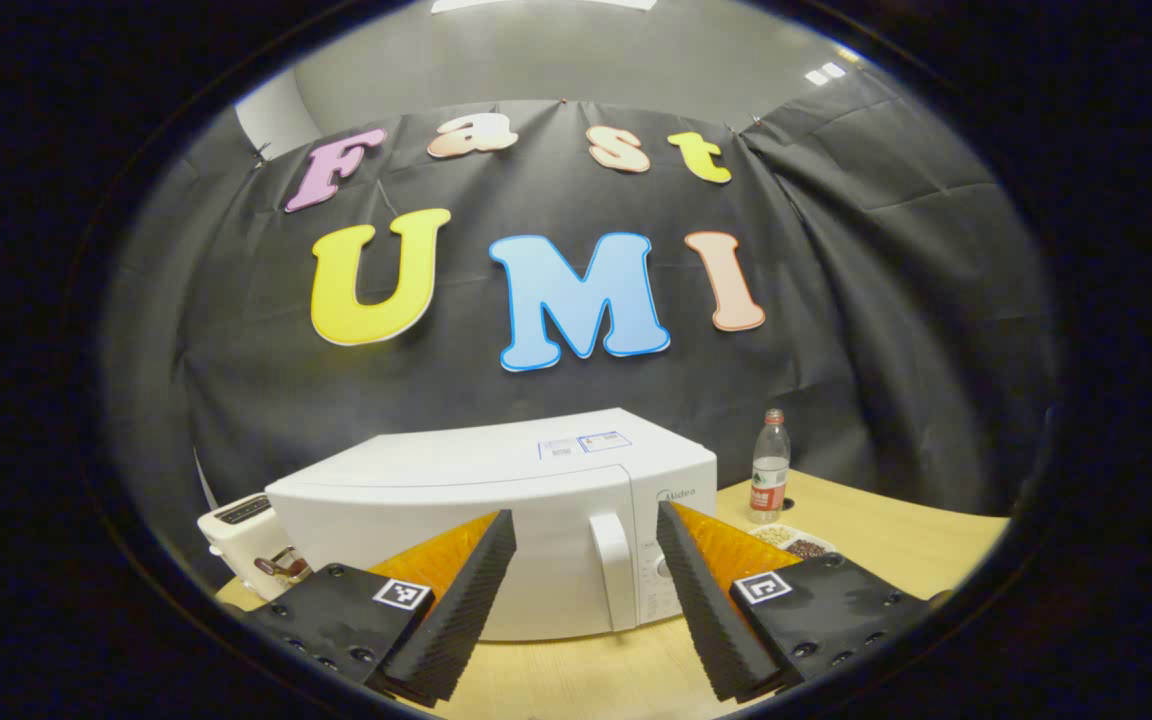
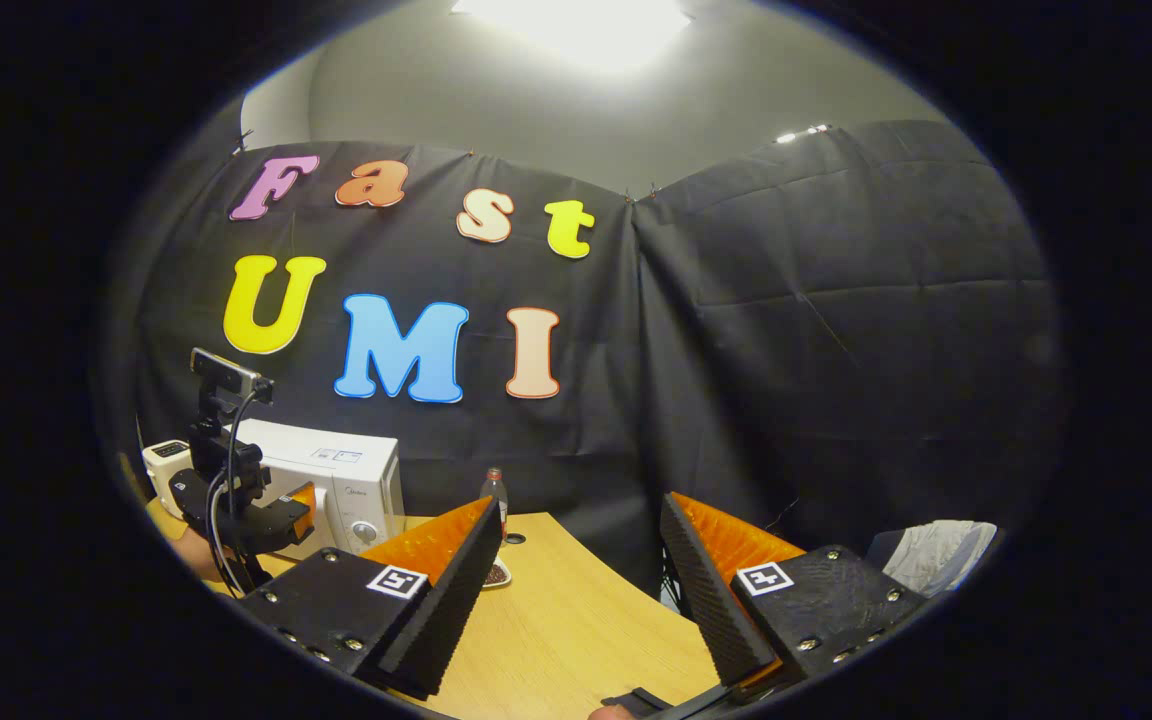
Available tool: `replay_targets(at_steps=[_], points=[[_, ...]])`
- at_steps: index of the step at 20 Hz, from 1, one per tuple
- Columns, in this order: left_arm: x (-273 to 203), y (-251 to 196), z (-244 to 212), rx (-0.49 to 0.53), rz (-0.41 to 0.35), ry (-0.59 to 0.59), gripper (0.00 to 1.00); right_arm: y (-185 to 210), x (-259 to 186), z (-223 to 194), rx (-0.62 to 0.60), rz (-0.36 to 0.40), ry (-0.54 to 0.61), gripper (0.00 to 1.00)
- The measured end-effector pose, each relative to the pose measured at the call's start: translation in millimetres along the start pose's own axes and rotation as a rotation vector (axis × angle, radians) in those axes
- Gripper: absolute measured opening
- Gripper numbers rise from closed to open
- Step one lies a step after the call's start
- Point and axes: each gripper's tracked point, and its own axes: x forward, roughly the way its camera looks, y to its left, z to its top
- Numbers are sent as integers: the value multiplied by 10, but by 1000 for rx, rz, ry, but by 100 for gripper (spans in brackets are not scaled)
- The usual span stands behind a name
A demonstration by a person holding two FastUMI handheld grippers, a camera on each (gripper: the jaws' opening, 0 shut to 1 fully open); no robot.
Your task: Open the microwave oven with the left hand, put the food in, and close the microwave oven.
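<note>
The white microwave [image 1: 496, 500] stands on the wooden table [image 1: 876, 530] with its door shut; its upright handle [image 1: 611, 565] is on the right side of the door. My left gripper [image 1: 586, 513] is open in front of the door, a little short of it, with the handle showing between the fingers and nothing held. A small dish of food [image 1: 796, 542] lies on the table right of the microwave. My right gripper [image 2: 580, 503] hangs open and empty over the table's right part. Its view has the microwave [image 2: 346, 475] far left, the dish [image 2: 498, 573], and the left gripper [image 2: 294, 508] before the oven.
A clear plastic bottle [image 1: 769, 480] with a red cap stands behind the dish. A white toaster [image 1: 236, 525] sits left of the microwave. The table's right edge [image 2: 636, 590] runs near the black cloth wall. A grey cloth bundle [image 2: 936, 555] lies off to the right.
</note>
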Motion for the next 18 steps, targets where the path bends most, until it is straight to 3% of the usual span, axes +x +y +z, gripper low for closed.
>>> replay_targets(at_steps=[1,3,8,9,10,14,15,16,17,18], points=[[70,-30,-80,2,-5,11,90,-14,11,-27,-3,-9,7,96],[206,-82,-233,-2,-15,37,100,-47,-11,-59,-7,-30,23,96],[445,-149,-563,2,-13,99,99,-16,-29,-97,-33,-55,42,96],[488,-139,-615,8,-3,106,90,-9,-30,-107,-39,-54,47,96],[517,-153,-643,4,-5,111,74,-14,-28,-116,-42,-57,50,96],[576,-198,-763,-12,-14,137,69,-18,-13,-110,-25,-65,60,97],[585,-183,-763,-11,-7,134,60,-14,-11,-110,-26,-66,60,97],[600,-177,-763,-13,-6,133,65,-10,-14,-110,-31,-66,61,96],[600,-179,-771,-17,-9,131,51,-9,-14,-109,-37,-66,59,96],[609,-189,-764,-18,-11,130,46,-8,-29,-104,-43,-66,58,96]])
